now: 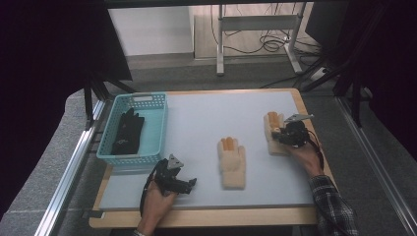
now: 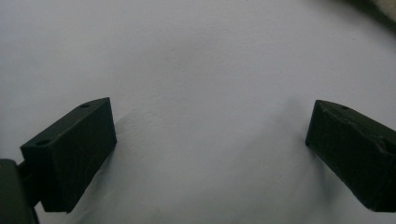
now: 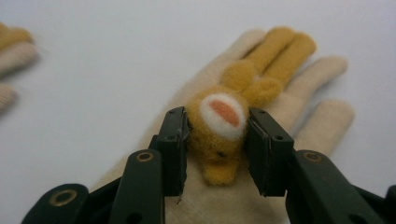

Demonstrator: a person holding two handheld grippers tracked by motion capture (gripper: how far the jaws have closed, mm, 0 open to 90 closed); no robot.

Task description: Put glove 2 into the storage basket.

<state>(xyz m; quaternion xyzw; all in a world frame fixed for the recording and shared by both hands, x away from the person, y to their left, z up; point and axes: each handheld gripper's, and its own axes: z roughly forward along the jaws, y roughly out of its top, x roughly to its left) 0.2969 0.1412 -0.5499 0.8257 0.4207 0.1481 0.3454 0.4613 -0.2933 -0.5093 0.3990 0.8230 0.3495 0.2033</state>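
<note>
Two cream gloves lie on the table (image 1: 196,123): one glove (image 1: 232,162) at the middle, the other (image 3: 261,116) to the right under the right gripper (image 3: 217,140), whose jaws clamp its orange patch. One black glove (image 1: 128,132) sits in the basket (image 1: 157,123). The left gripper (image 2: 210,135) rests nearby, jaws apart, holding nothing.

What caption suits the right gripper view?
Black fingers clamp the orange felt animal on a cream glove.
</note>
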